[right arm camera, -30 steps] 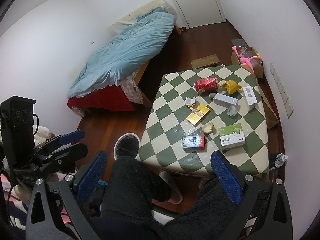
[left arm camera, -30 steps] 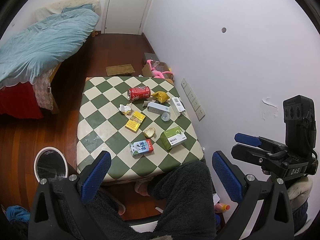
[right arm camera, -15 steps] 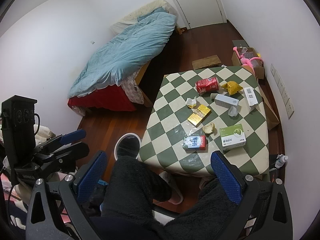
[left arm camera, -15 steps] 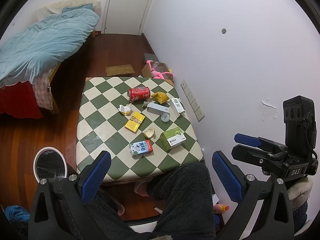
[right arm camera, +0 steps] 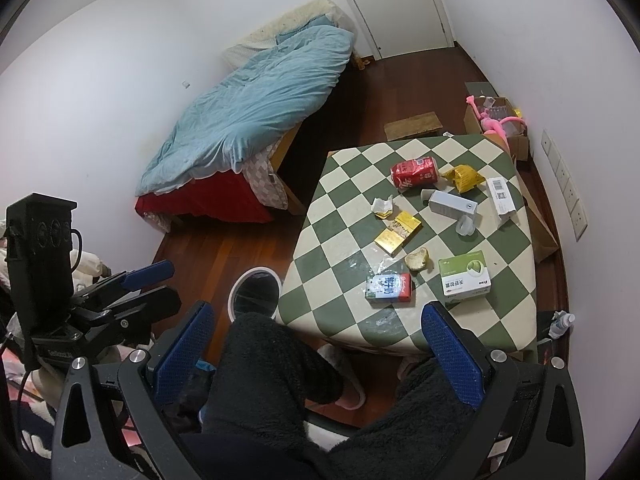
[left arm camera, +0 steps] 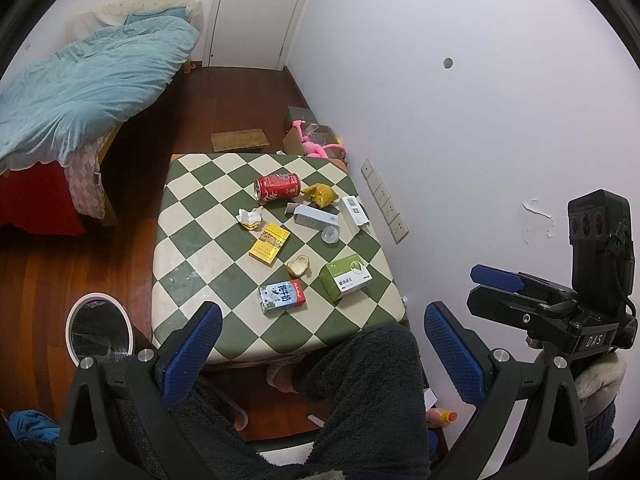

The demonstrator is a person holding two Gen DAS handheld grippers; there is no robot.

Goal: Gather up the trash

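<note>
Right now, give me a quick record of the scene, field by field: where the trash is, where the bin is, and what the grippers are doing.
surface: checkered table
trash on table: red can on its side, yellow packet, milk carton, green box, crumpled wrappers
bin: trash bin, on the floor by the table's left side
left gripper: open, empty
right gripper: open, empty
collected: nothing visible yet
</note>
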